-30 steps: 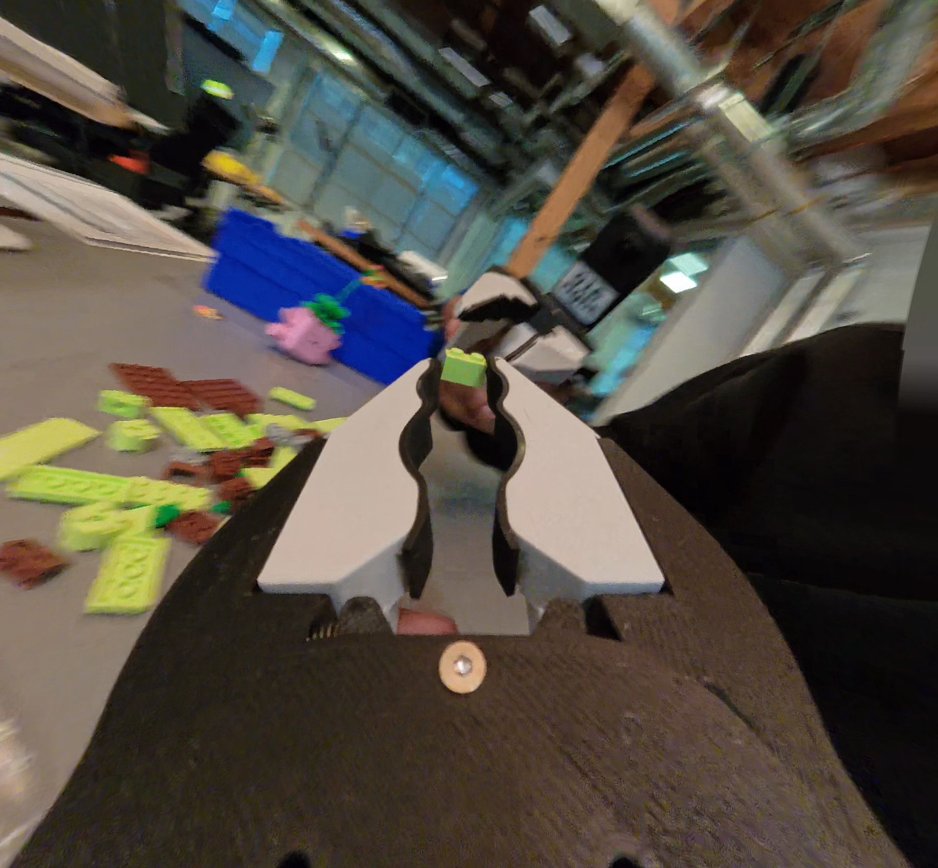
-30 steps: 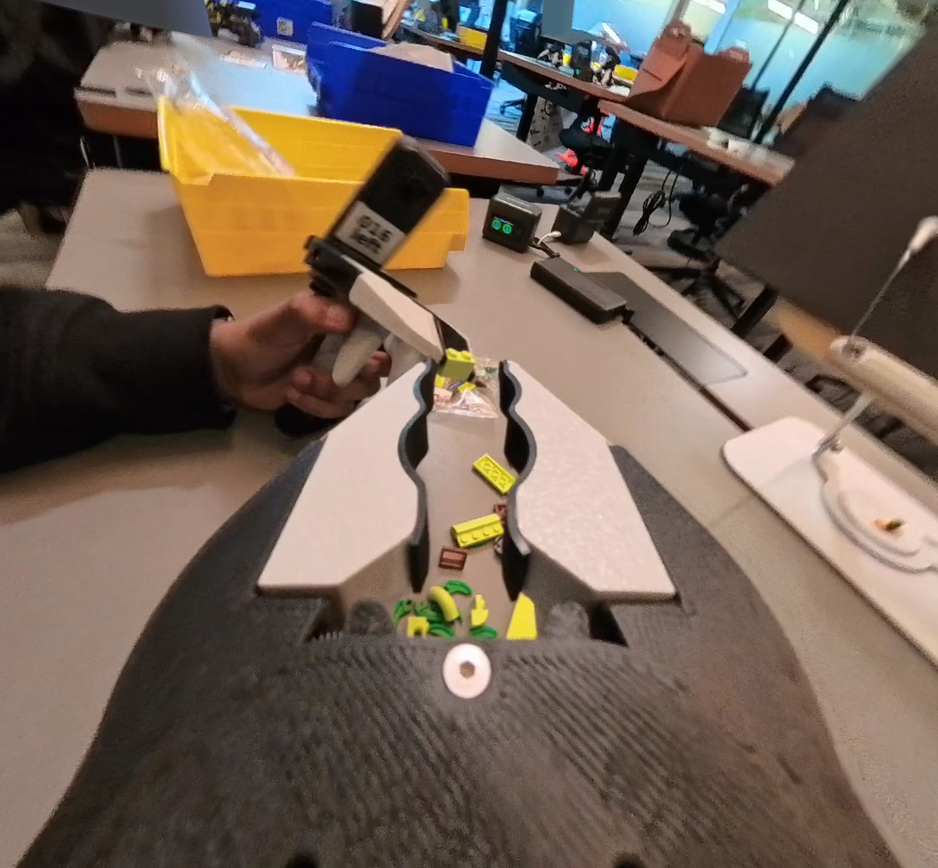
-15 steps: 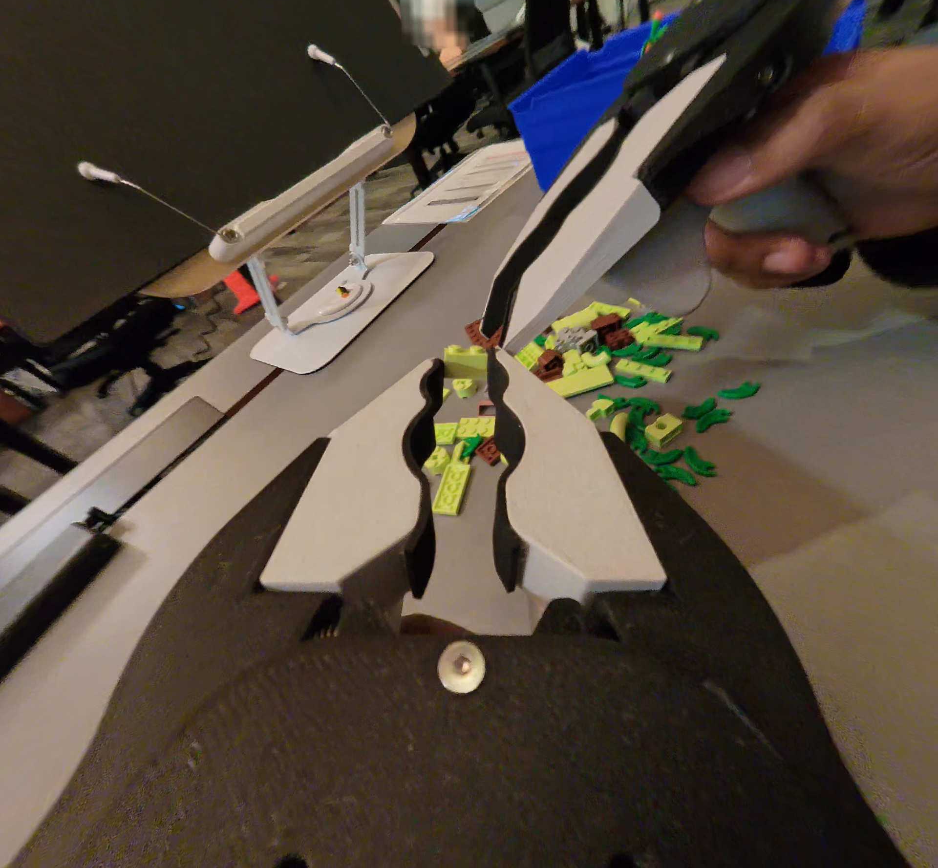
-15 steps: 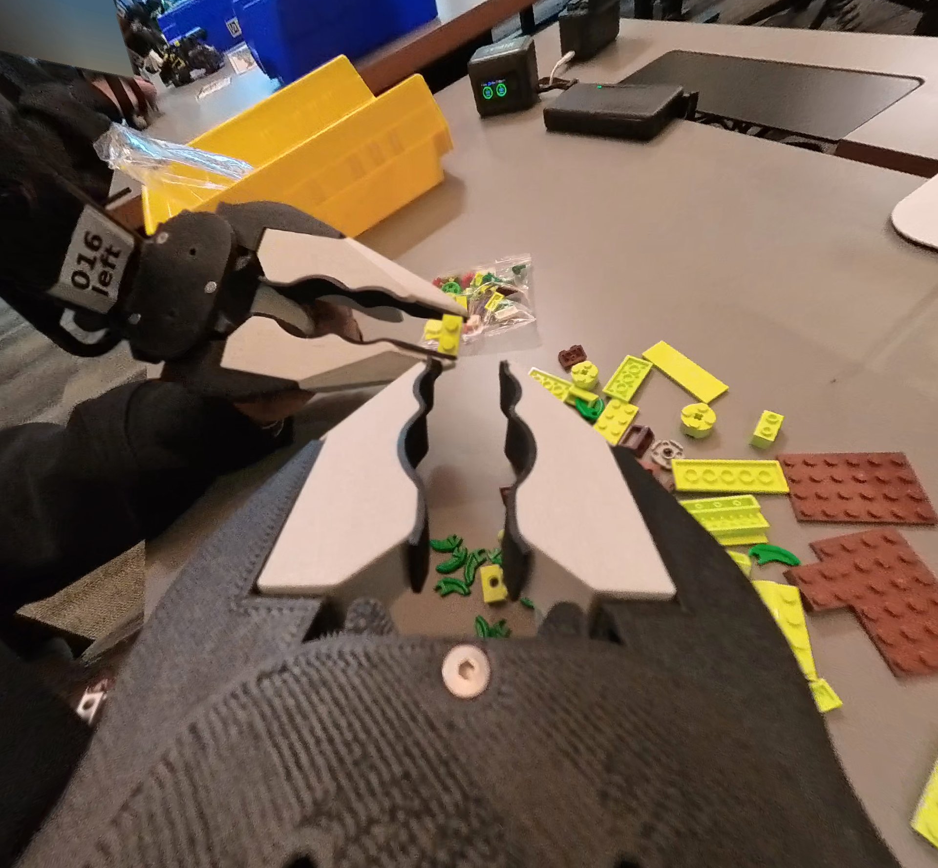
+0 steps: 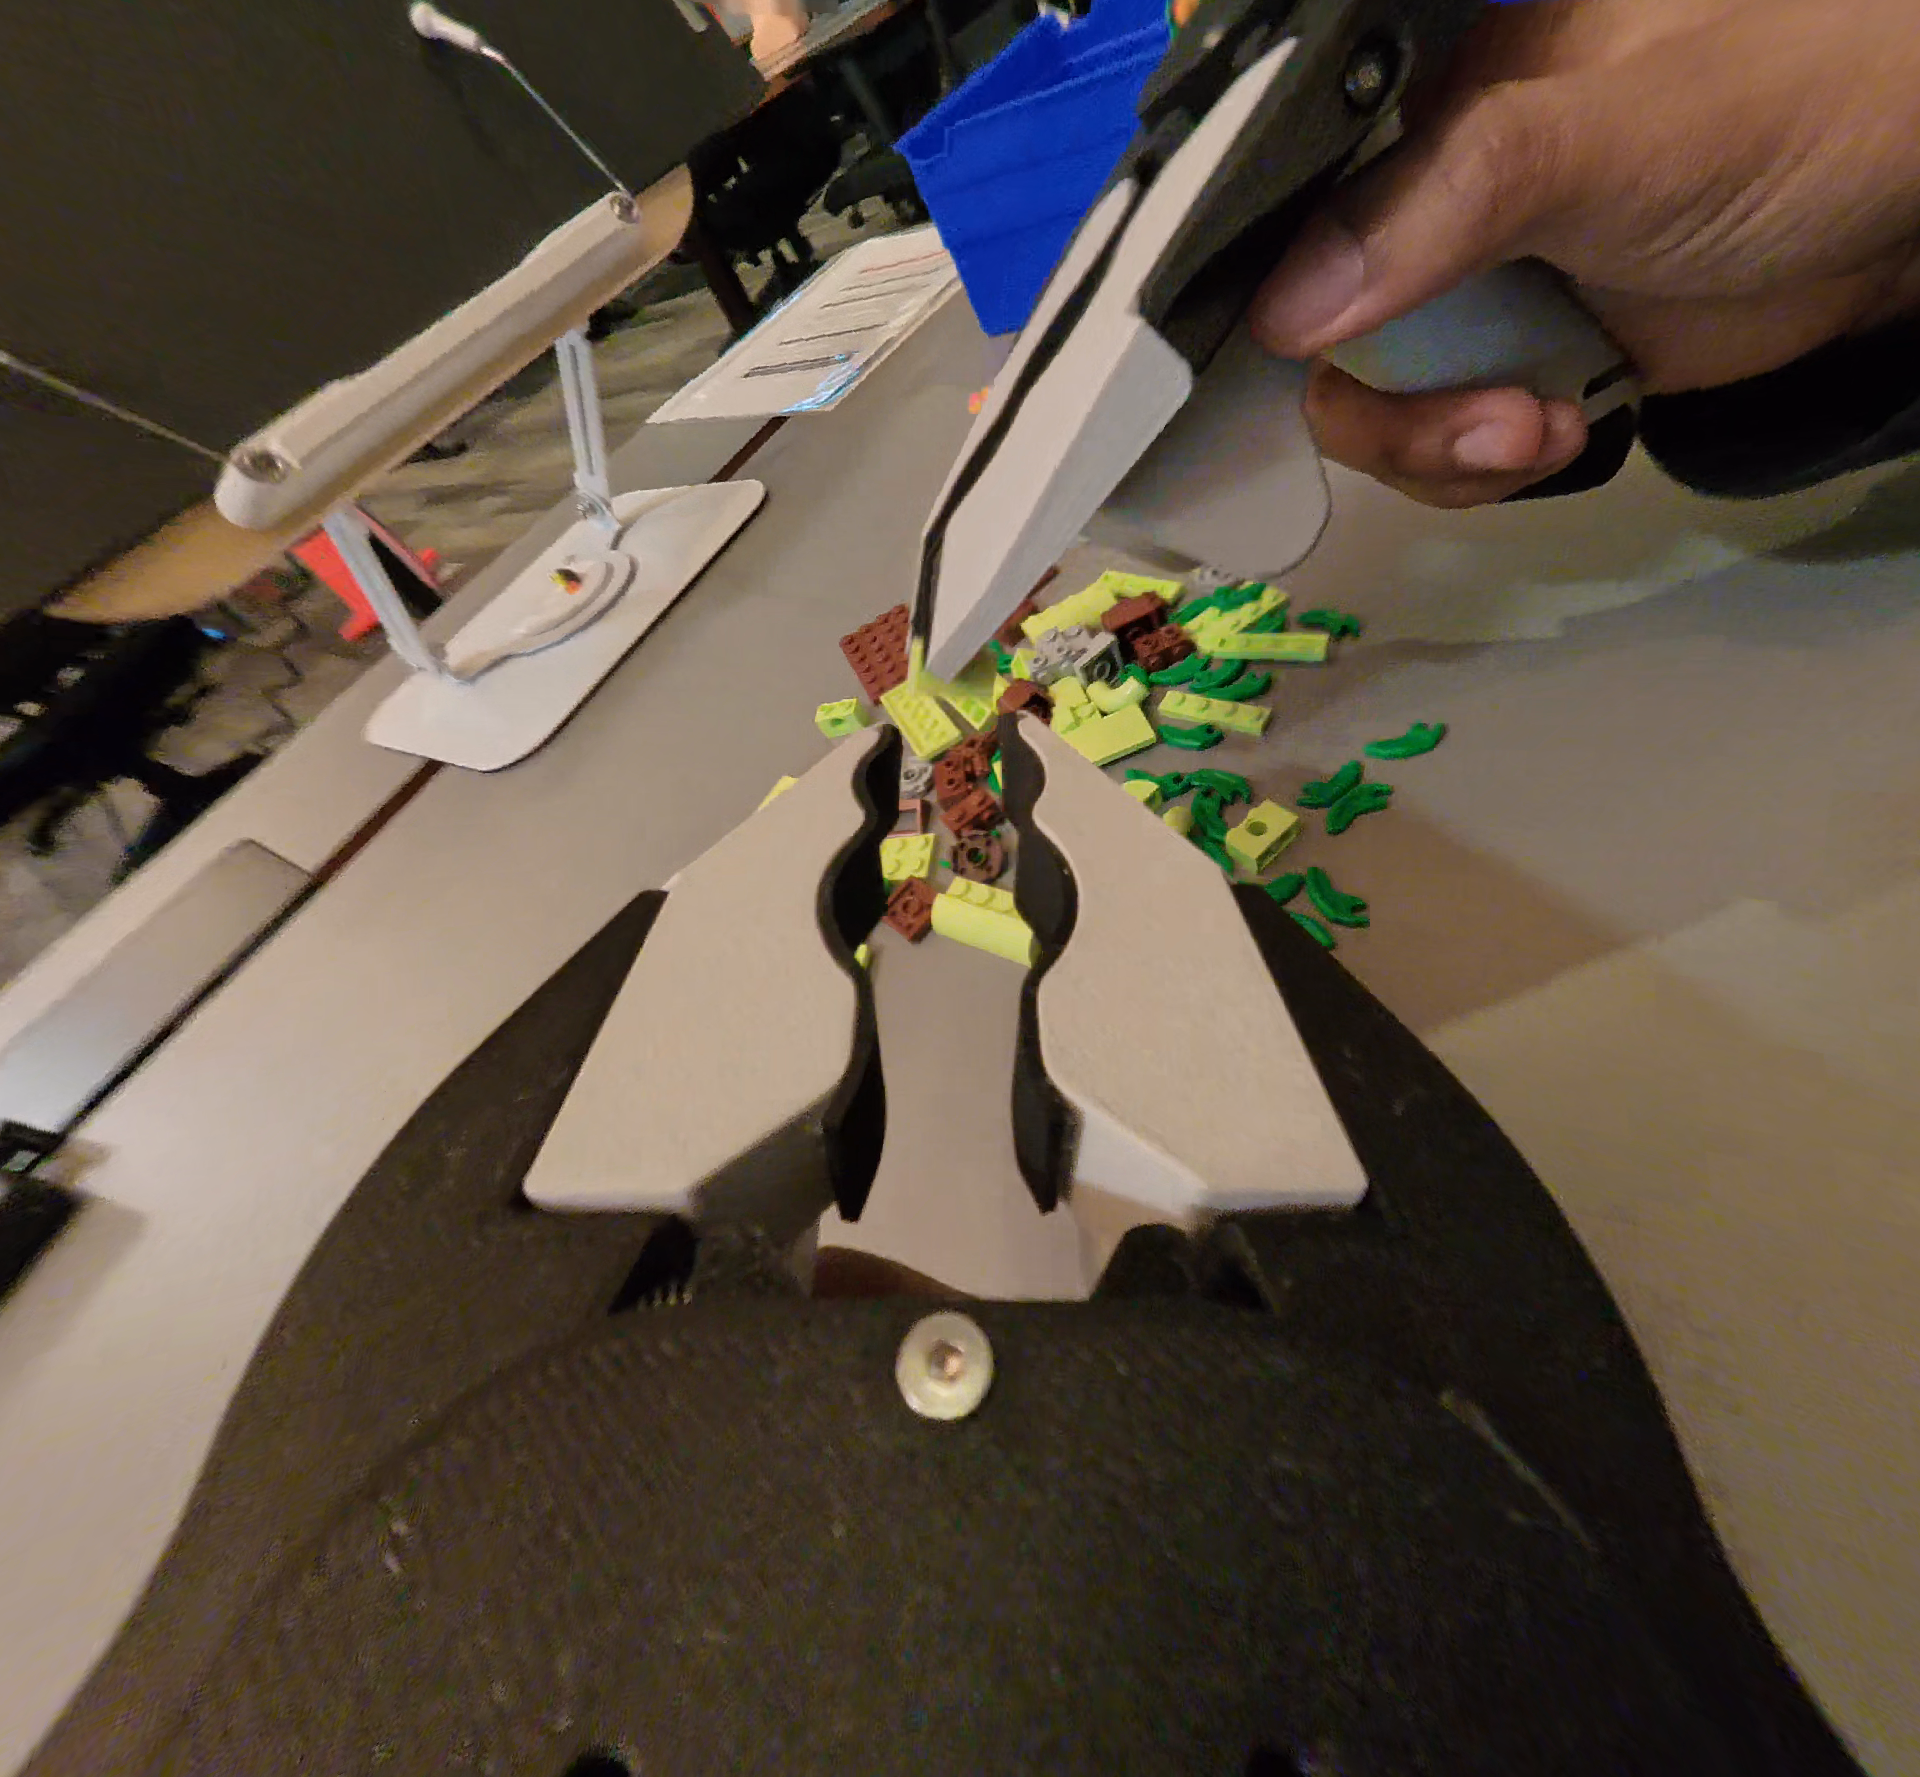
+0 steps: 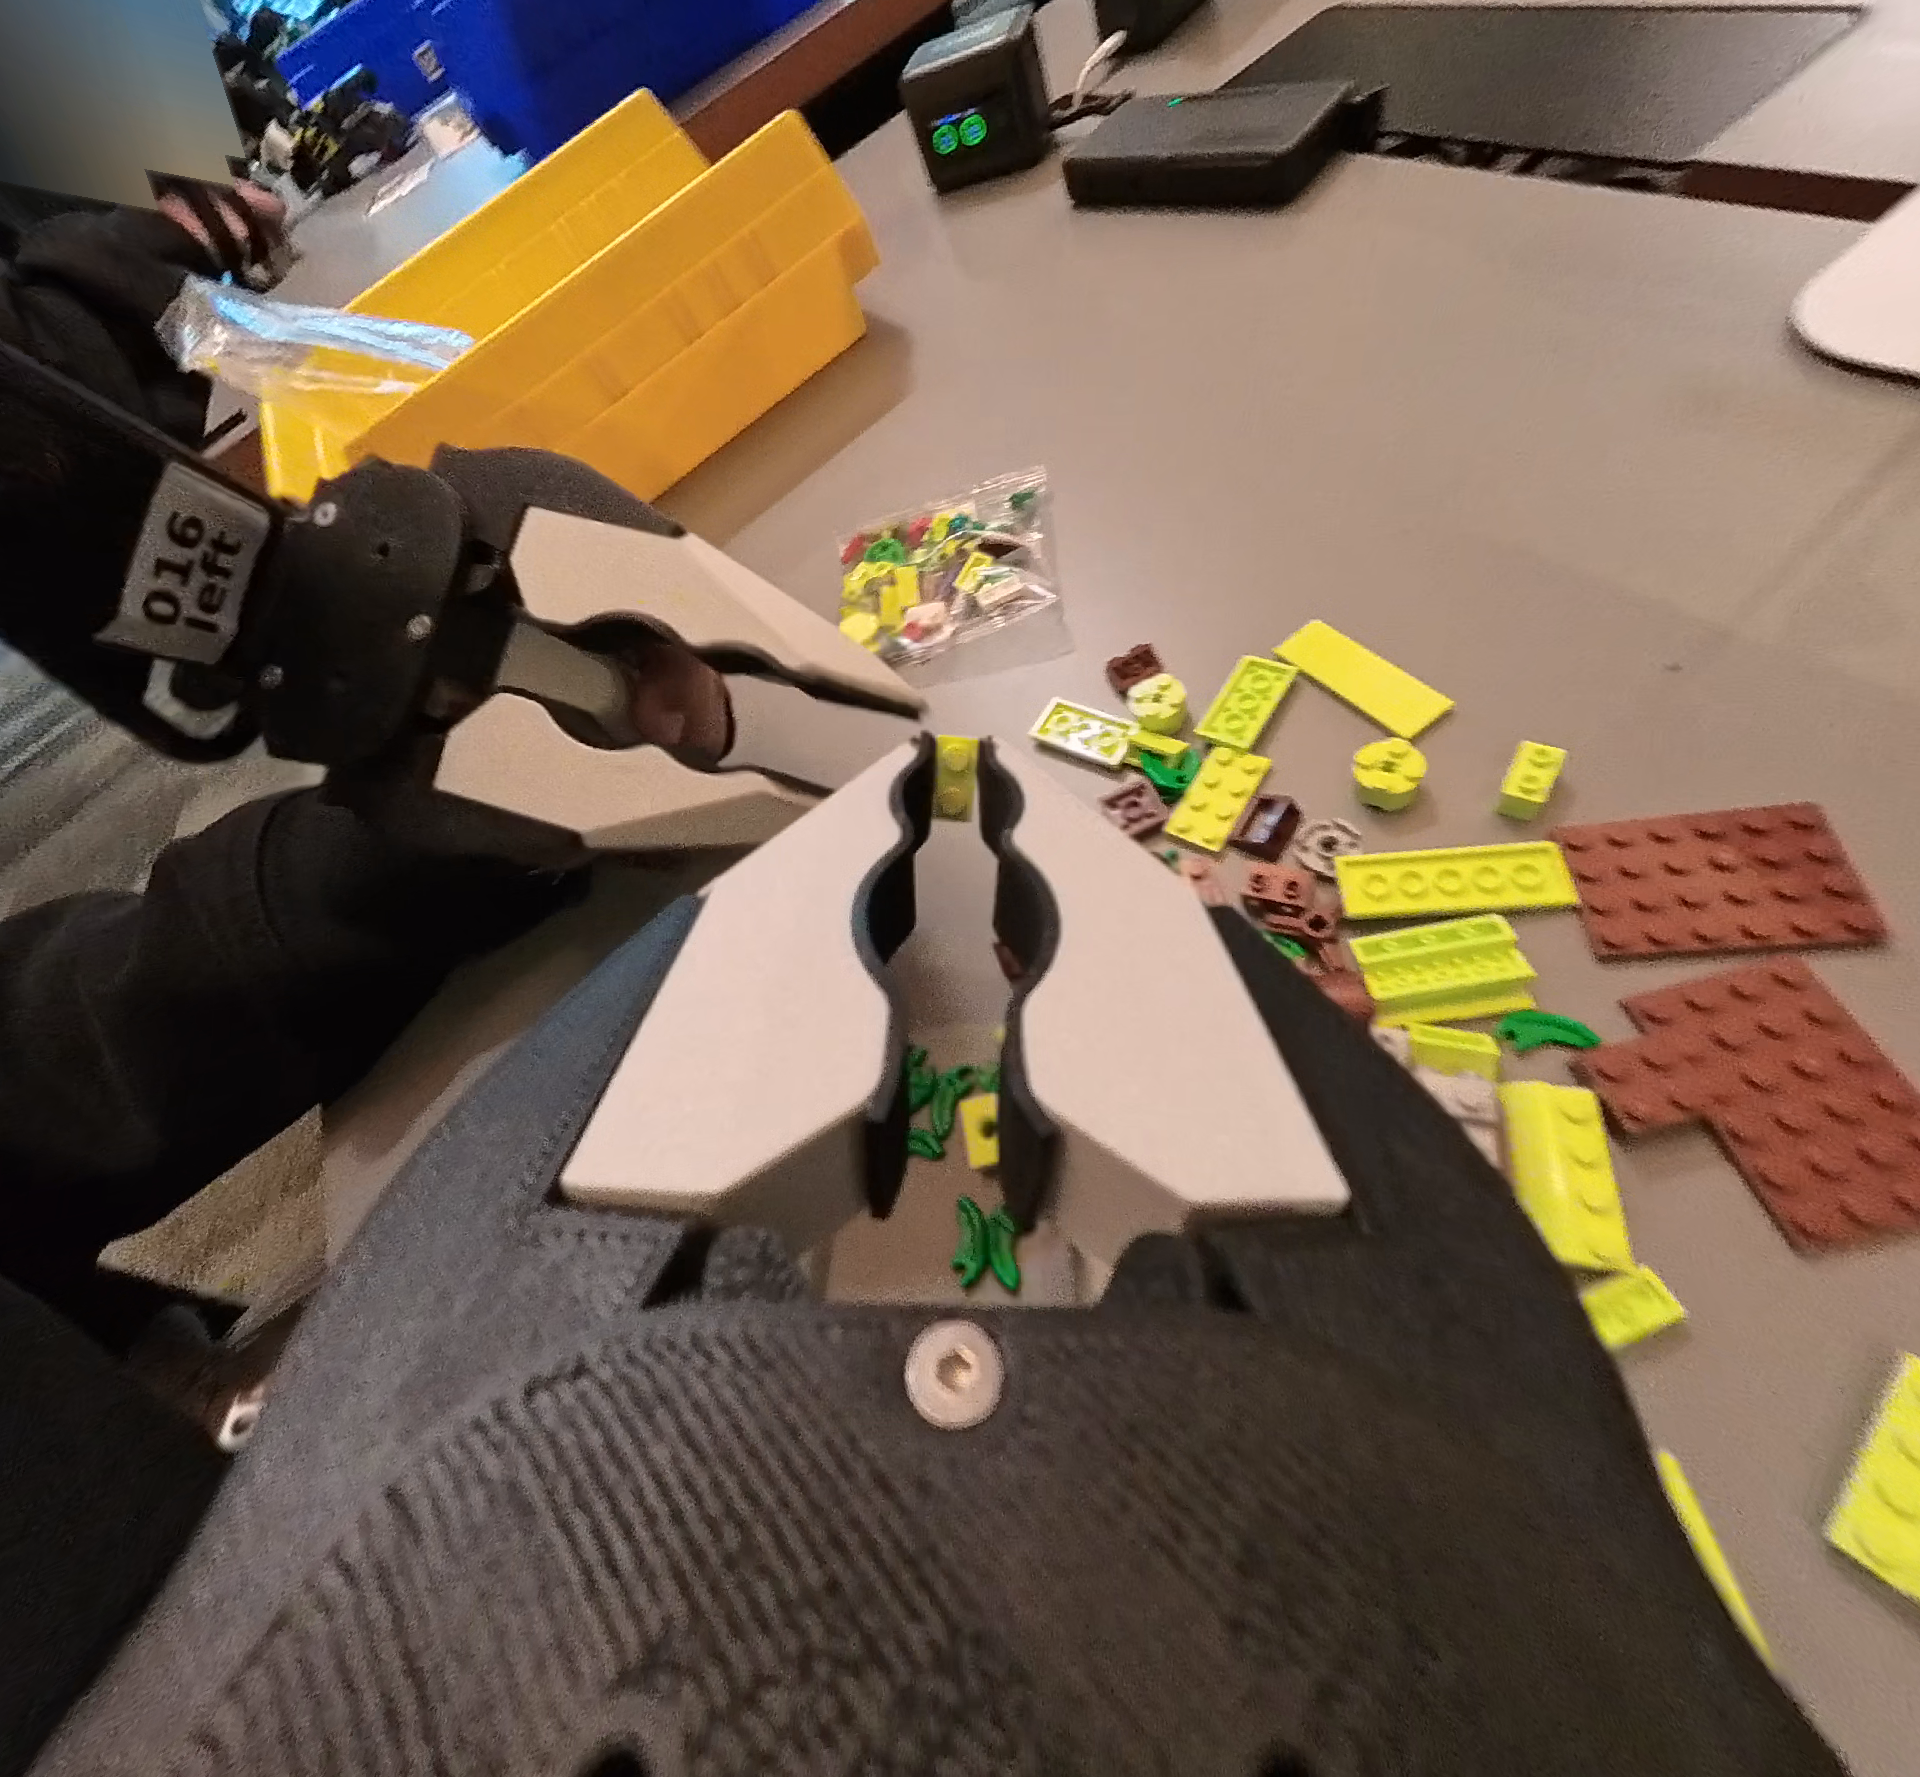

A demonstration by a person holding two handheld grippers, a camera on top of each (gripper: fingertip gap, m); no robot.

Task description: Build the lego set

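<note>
My right gripper (image 6: 953, 759) is shut on a small lime brick (image 6: 956, 777), held at its fingertips above the grey table (image 6: 1351, 439). My left gripper (image 6: 878, 751) is open and empty, with its tips just left of that brick. In the left wrist view the left gripper (image 5: 948, 738) is open over the pile of loose lime, brown and green pieces (image 5: 1091, 719). The right gripper (image 5: 923, 662) comes down from the upper right, held by a hand (image 5: 1621, 200). The pile also shows in the right wrist view (image 6: 1351, 844).
Two brown plates (image 6: 1725, 880) lie at the right. A clear bag of pieces (image 6: 951, 574) lies beyond the grippers, with yellow bins (image 6: 623, 304) behind it. Black boxes (image 6: 1216, 143) stand further back. A white stand (image 5: 561, 626), paper (image 5: 821, 335) and a blue bin (image 5: 1029, 158) are also here. Only a small space, under 4 cm, lies between the two pairs of fingers.
The lime brick has passed from my left gripper to my right one. The left has opened and let go; the right has shut on it. Both have swung down toward the pile.
</note>
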